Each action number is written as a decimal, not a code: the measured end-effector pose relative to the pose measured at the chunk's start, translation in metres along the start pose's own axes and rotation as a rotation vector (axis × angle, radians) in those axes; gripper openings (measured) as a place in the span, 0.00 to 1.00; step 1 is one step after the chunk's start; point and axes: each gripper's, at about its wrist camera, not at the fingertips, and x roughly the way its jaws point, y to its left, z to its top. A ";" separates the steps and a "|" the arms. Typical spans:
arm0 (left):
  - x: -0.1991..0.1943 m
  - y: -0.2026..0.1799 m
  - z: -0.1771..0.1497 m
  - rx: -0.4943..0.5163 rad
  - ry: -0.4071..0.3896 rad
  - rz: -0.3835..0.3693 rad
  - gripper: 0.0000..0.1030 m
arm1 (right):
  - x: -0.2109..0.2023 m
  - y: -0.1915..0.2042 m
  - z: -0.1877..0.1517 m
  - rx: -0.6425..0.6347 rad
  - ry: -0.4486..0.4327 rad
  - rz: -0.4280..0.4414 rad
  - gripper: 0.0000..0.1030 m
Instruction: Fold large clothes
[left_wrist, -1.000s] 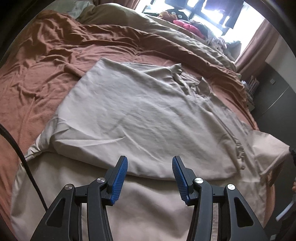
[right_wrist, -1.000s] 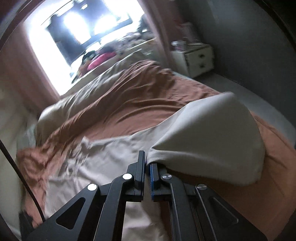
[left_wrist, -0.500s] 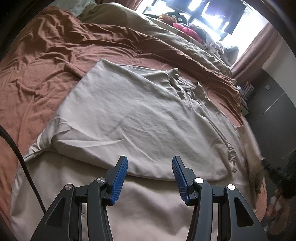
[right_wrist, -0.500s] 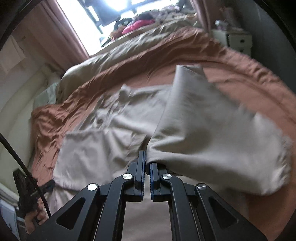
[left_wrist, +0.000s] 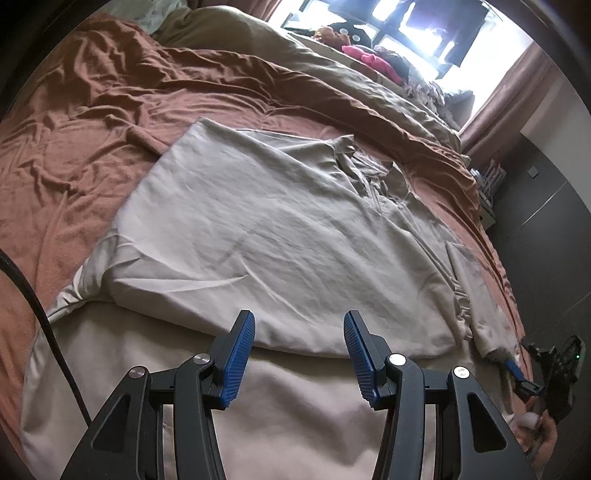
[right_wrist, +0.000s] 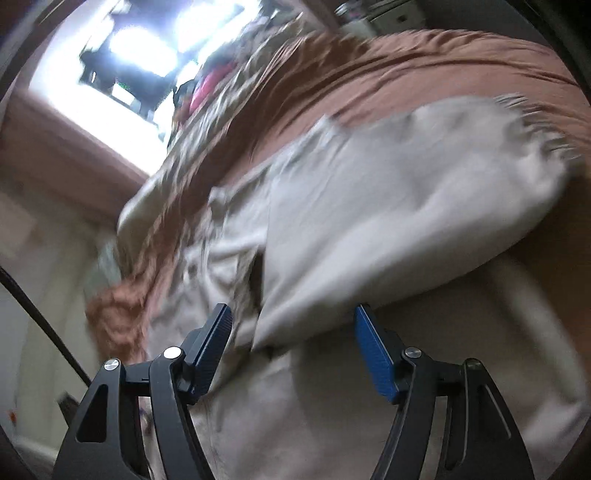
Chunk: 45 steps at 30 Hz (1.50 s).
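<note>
A large beige garment (left_wrist: 280, 236) lies spread on the brown bed sheet (left_wrist: 74, 155), with its near part folded over itself. My left gripper (left_wrist: 299, 343) hovers just above that folded edge, open, with nothing between its blue pads. My right gripper (right_wrist: 293, 332) is low over the garment's right side and its jaws are opening. The beige sleeve flap (right_wrist: 388, 206) lies ahead of them; its near corner reaches between the pads, which do not press on it. This view is blurred. In the left wrist view, a blue finger (left_wrist: 515, 367) of the right gripper shows at the garment's right edge.
An olive duvet (left_wrist: 369, 85) is bunched along the far side of the bed, with pink and dark clutter (left_wrist: 369, 59) under a bright window. A dark wall and a small shelf (left_wrist: 487, 192) stand right of the bed. A black cable (left_wrist: 40, 317) runs at the left.
My right gripper came down with the beige sleeve, laid it over the garment and parted its jaws from shut. The left gripper stayed where it was, open.
</note>
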 end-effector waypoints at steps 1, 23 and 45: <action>0.001 0.000 0.000 0.000 -0.002 0.008 0.51 | -0.009 -0.012 0.005 0.031 -0.034 -0.042 0.65; -0.005 0.014 0.005 -0.040 -0.009 0.001 0.51 | -0.019 -0.013 0.051 -0.027 -0.263 0.007 0.02; -0.046 0.094 0.026 -0.223 -0.069 -0.046 0.51 | 0.100 0.187 -0.040 -0.476 0.073 0.122 0.02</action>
